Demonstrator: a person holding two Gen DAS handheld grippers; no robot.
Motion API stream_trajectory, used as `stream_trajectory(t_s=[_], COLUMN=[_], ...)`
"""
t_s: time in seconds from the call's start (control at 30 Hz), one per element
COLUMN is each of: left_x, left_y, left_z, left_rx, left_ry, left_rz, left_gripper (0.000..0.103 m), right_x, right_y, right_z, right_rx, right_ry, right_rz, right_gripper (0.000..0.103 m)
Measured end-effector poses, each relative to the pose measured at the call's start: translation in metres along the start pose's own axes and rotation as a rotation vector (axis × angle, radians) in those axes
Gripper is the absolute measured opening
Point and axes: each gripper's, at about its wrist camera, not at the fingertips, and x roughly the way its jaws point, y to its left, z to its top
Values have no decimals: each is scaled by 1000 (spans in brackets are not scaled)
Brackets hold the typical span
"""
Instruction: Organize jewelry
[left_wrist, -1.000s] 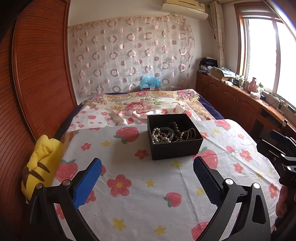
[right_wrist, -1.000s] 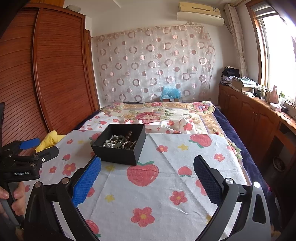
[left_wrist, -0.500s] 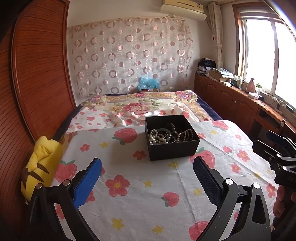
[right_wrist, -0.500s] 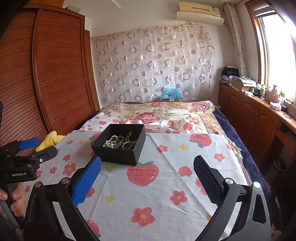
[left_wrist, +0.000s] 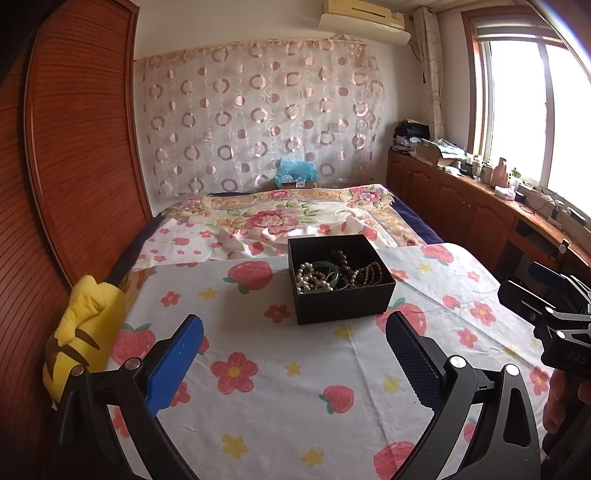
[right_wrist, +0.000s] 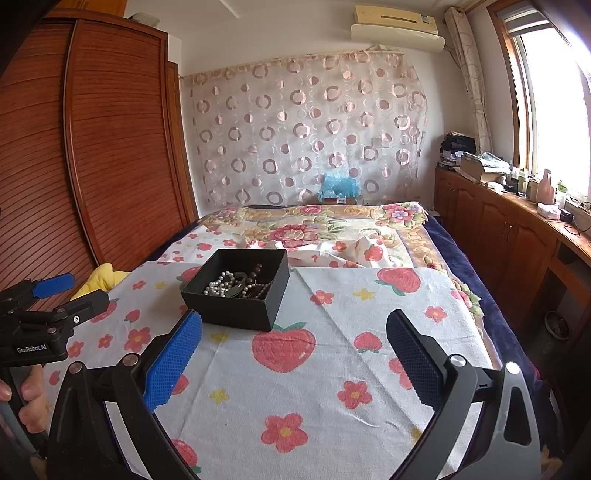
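An open black box (left_wrist: 341, 295) stands on the strawberry-print cloth (left_wrist: 280, 369) on the bed. It holds a white pearl string (left_wrist: 312, 279), a green bangle (left_wrist: 328, 269) and dark bead bracelets (left_wrist: 364, 273). The box also shows in the right wrist view (right_wrist: 236, 295). My left gripper (left_wrist: 293, 345) is open and empty, short of the box. My right gripper (right_wrist: 293, 345) is open and empty, to the right of the box. Each gripper shows at the edge of the other's view, the right gripper (left_wrist: 546, 295) and the left gripper (right_wrist: 55, 295).
A yellow plush toy (left_wrist: 81, 332) lies at the bed's left edge by the wooden wardrobe (left_wrist: 74, 166). A flowered quilt (left_wrist: 288, 214) covers the far bed. A wooden cabinet (left_wrist: 480, 206) with clutter runs along the right under the window.
The left gripper has drifted back and up a little, so the box sits slightly farther away in its view. The right gripper has barely moved. Both stay open.
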Motion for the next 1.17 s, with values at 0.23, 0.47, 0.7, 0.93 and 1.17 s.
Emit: stream_trajectory(t_s=[0.23, 0.47, 0.7, 0.93, 1.17], left_x=[0, -1, 0, 0, 0], left_y=[0, 1, 1, -2, 0], left_z=[0, -1, 0, -2, -3], left_rx=[0, -1, -3, -4, -8], left_ry=[0, -7, -5, -10, -11], left_rz=[1, 2, 1, 5, 3], left_gripper=[96, 96, 96, 96, 96], right_x=[0, 0, 0, 0, -1], right_y=[-1, -1, -1, -1, -1], right_z=[0, 0, 0, 0, -1], right_rx=[1, 2, 2, 2, 2], right_ry=[-1, 0, 0, -1, -2], right_rz=[0, 1, 2, 1, -1], right_gripper=[101, 101, 101, 101, 101])
